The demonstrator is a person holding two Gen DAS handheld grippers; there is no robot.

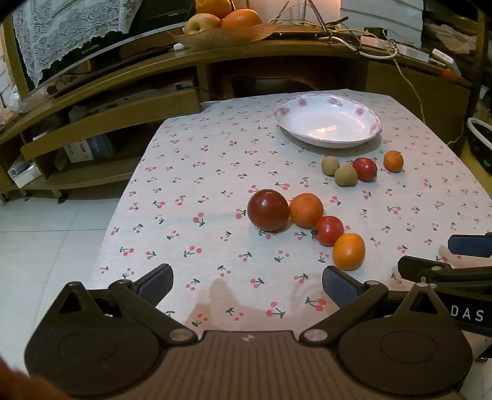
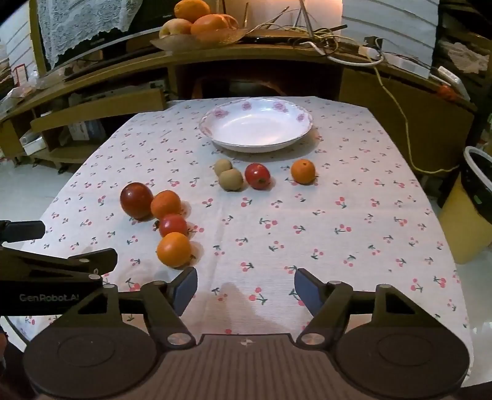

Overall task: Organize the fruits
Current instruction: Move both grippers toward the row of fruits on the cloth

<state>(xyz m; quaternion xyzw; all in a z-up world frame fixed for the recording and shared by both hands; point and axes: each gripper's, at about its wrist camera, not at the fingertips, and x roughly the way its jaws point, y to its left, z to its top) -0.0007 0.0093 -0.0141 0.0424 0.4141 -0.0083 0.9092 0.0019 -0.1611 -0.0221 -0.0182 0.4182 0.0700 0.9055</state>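
Observation:
Several fruits lie on a cherry-print tablecloth (image 1: 200, 184). A near cluster holds a dark red apple (image 1: 268, 210) (image 2: 136, 200), an orange (image 1: 306, 210) (image 2: 165, 204), a small red fruit (image 1: 329, 230) (image 2: 173, 225) and a second orange (image 1: 348, 251) (image 2: 174, 249). Farther back sit two brown kiwis (image 1: 346, 175) (image 2: 231, 179), a red apple (image 1: 365, 169) (image 2: 257, 175) and a small orange (image 1: 393, 161) (image 2: 303, 171). An empty white floral plate (image 1: 307, 106) (image 2: 233, 107) stands behind them. My left gripper (image 1: 247, 284) and right gripper (image 2: 246, 289) hover open over the near table edge, nothing between their fingers.
A wooden shelf unit (image 1: 129, 101) stands behind the table, with a bowl of oranges and an apple (image 1: 221, 29) and loose cables (image 2: 353, 52) on top. A yellow bin (image 2: 470, 212) stands at the right. Tiled floor (image 1: 46, 240) lies to the left.

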